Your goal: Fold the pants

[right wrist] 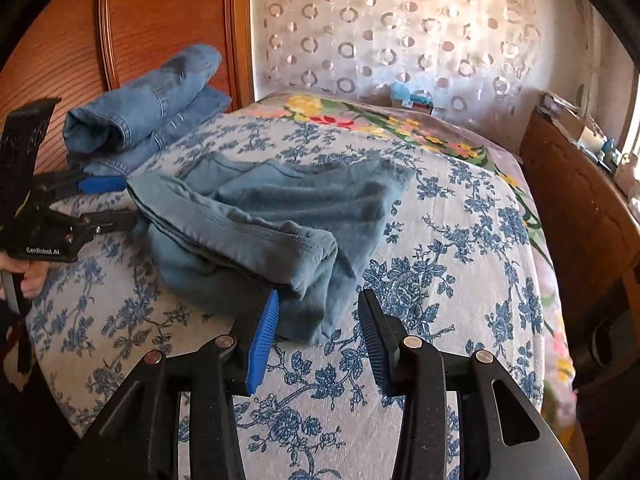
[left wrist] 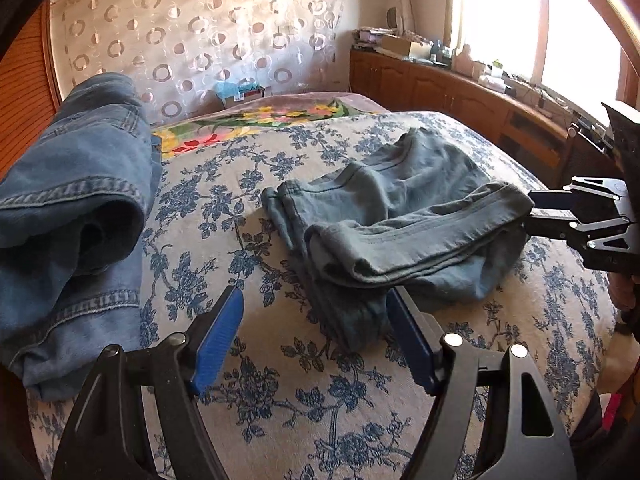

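The pants (left wrist: 400, 216) lie folded in a loose bundle mid-bed (left wrist: 320, 400), right of the jeans (left wrist: 72, 216). Both grippers, left (left wrist: 316, 340) and right (right wrist: 316, 336), flank them with jaws released, likely done tucking.

Daylight blows out the window (left wrist: 500, 12); frames sharp, fisheye bends and darkens the corners

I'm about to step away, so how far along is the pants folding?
Done: the grey-blue pants lie doubled into a bundle on the bed, jeans piled aside. In hand: nothing; both the left gripper and right gripper are open. Left: flattening the loose bundle.
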The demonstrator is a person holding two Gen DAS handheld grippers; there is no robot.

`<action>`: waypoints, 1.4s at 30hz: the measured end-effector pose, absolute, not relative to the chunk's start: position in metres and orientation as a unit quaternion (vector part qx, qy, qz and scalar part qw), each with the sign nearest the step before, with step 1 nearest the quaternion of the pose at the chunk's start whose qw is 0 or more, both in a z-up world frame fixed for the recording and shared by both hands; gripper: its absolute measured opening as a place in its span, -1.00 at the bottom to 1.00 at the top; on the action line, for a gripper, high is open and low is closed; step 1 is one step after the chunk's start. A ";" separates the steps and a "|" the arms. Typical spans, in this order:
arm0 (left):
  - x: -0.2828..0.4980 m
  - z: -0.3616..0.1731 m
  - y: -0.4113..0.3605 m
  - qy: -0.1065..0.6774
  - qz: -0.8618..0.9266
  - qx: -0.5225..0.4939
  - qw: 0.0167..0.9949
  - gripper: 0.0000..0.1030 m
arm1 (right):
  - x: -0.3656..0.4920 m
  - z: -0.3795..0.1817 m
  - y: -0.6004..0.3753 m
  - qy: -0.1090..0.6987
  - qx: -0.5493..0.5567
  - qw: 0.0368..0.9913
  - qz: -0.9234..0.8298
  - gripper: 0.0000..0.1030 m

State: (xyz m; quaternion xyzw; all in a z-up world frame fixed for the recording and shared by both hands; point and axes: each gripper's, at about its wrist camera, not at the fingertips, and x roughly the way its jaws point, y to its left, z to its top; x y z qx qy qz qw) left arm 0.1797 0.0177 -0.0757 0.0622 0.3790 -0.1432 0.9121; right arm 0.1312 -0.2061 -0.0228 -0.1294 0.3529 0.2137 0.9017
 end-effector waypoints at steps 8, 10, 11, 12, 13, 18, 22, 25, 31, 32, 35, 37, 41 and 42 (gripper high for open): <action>0.195 -0.071 0.014 0.383 -0.148 0.083 0.908 0.47 | 0.161 -0.028 -0.192 0.359 -0.145 0.895 0.223 -0.17; 0.202 -0.069 0.012 0.382 -0.151 0.084 0.908 0.46 | 0.168 -0.025 -0.191 0.355 -0.144 0.897 0.222 -0.17; 0.205 -0.067 0.011 0.382 -0.153 0.085 0.907 0.46 | 0.173 -0.023 -0.191 0.353 -0.142 0.898 0.223 -0.17; 0.208 -0.066 0.011 0.382 -0.155 0.086 0.907 0.46 | 0.177 -0.023 -0.191 0.351 -0.140 0.899 0.223 -0.17; 0.211 -0.066 0.011 0.381 -0.155 0.086 0.907 0.46 | 0.181 -0.022 -0.191 0.348 -0.138 0.900 0.223 -0.17; 0.229 -0.067 0.013 0.386 -0.160 0.076 0.905 0.46 | 0.199 -0.022 -0.197 0.346 -0.119 0.903 0.224 -0.17; 0.239 -0.068 0.013 0.394 -0.170 0.068 0.901 0.46 | 0.203 -0.022 -0.206 0.348 -0.094 0.903 0.233 -0.17; 0.245 -0.069 0.013 0.396 -0.175 0.066 0.899 0.46 | 0.202 -0.021 -0.210 0.348 -0.084 0.903 0.238 -0.17; 0.251 -0.070 0.013 0.402 -0.191 0.050 0.894 0.37 | 0.200 -0.017 -0.219 0.344 -0.075 0.903 0.245 -0.10; 0.252 -0.070 0.013 0.404 -0.194 0.047 0.893 0.33 | 0.199 -0.016 -0.219 0.346 -0.077 0.902 0.245 -0.09; 0.254 -0.071 0.010 0.406 -0.198 0.042 0.891 0.23 | 0.198 -0.019 -0.219 0.355 -0.082 0.897 0.251 -0.07; 0.253 -0.071 0.010 0.406 -0.201 0.039 0.890 0.15 | 0.194 -0.018 -0.217 0.357 -0.088 0.894 0.255 -0.07; 0.254 -0.075 0.009 0.410 -0.202 0.041 0.889 0.10 | 0.198 -0.023 -0.213 0.361 -0.096 0.889 0.263 -0.07; 0.254 -0.076 0.009 0.410 -0.201 0.041 0.889 0.10 | 0.198 -0.022 -0.213 0.360 -0.095 0.889 0.266 -0.07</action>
